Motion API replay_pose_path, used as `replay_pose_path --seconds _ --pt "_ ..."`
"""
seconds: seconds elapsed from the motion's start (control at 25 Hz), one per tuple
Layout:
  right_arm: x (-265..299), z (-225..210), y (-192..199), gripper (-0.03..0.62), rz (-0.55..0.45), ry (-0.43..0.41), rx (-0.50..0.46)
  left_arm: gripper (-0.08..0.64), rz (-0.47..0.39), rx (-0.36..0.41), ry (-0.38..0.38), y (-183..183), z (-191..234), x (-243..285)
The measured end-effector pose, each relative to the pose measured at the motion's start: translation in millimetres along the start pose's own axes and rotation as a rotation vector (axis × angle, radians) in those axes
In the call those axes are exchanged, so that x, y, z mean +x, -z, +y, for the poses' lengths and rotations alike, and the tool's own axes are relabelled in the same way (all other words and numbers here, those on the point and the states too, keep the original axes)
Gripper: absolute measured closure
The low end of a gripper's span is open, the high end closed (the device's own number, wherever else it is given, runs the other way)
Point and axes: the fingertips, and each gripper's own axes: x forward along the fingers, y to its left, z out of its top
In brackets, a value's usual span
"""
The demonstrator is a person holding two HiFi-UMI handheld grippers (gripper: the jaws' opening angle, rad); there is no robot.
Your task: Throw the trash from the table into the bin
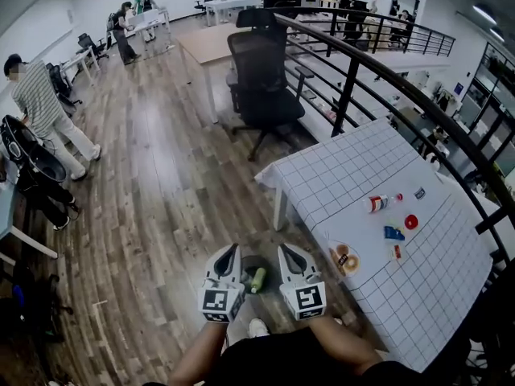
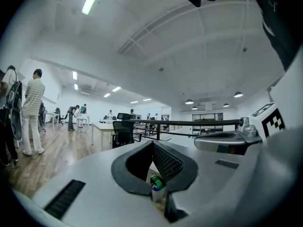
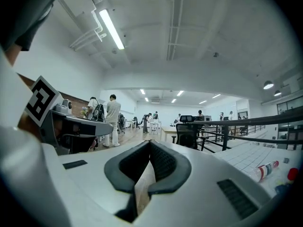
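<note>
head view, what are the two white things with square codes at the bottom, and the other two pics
A person holds them: the left gripper and the right gripper. The head view comes from a camera on that person's head, looking down. The other two come from a camera on each gripper, looking along its jaws. Both pairs of jaws are shut and empty. On the white gridded table lies trash, such as a red and white bottle and a red round lid. On the floor between the grippers stands a dark round bin with a green bottle apparently in it.
</note>
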Motion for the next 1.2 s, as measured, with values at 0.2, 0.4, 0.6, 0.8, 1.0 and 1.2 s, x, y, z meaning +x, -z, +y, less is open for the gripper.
replay_pose_path --seconds 0.2,0.4,0.6,0.8,1.0,1.2 --pt "-30.1 -38.4 6.8 0.568 -0.005 0.121 -0.006 0.537 -0.011 0.028 0.127 4.4 -41.0 25.1" --pt "-75.7 -104.5 6.9 0.568 0.015 0.245 0.004 0.537 0.004 0.062 0.26 -7.8 -111.5 65.9" --pt "-116.0 -110.4 -3.8 0.568 0.073 0.357 0.019 0.537 0.038 0.054 0.389 -19.1 -146.0 58.6" --pt "-137.4 -162.7 19.2 0.568 0.091 0.421 0.027 0.537 0.037 0.075 0.451 -8.5 -192.9 94.8" --pt "-166.8 -207.6 40.7 0.568 0.111 0.472 0.047 0.537 0.059 0.107 0.514 2.7 -245.0 123.2" --pt "-196.5 -250.7 60.2 0.568 0.131 0.525 0.068 0.537 0.067 0.122 0.61 12.6 -301.8 147.4"
